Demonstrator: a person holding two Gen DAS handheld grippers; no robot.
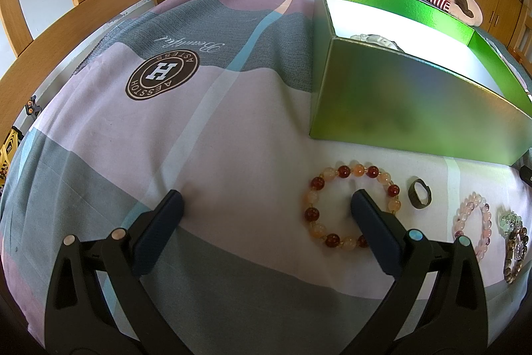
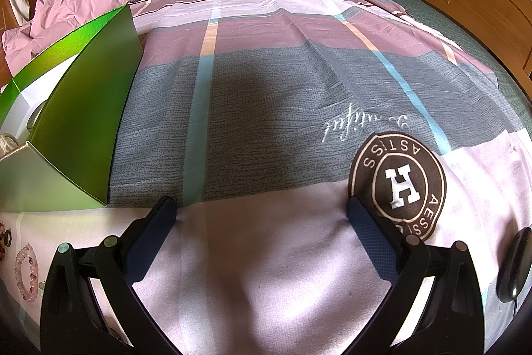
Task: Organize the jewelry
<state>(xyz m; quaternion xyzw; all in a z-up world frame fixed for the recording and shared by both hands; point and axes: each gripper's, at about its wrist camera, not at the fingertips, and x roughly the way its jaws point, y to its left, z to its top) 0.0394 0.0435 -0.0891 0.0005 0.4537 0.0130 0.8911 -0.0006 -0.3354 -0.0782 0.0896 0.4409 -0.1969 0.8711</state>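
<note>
Left gripper [image 1: 266, 203] spread, bracelet [image 1: 352, 208] flat

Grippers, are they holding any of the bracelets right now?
No. The left gripper is open, one finger inside the orange-and-red bead bracelet loop, not pinching it. The right gripper is open over bedsheet.

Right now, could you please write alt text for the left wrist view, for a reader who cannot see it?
The open left gripper hangs low over a patchwork bedspread, its right finger inside the loop of an orange-and-red bead bracelet. An open green box stands just beyond, with a dark ring and a pink bead bracelet lying to the right.
</note>
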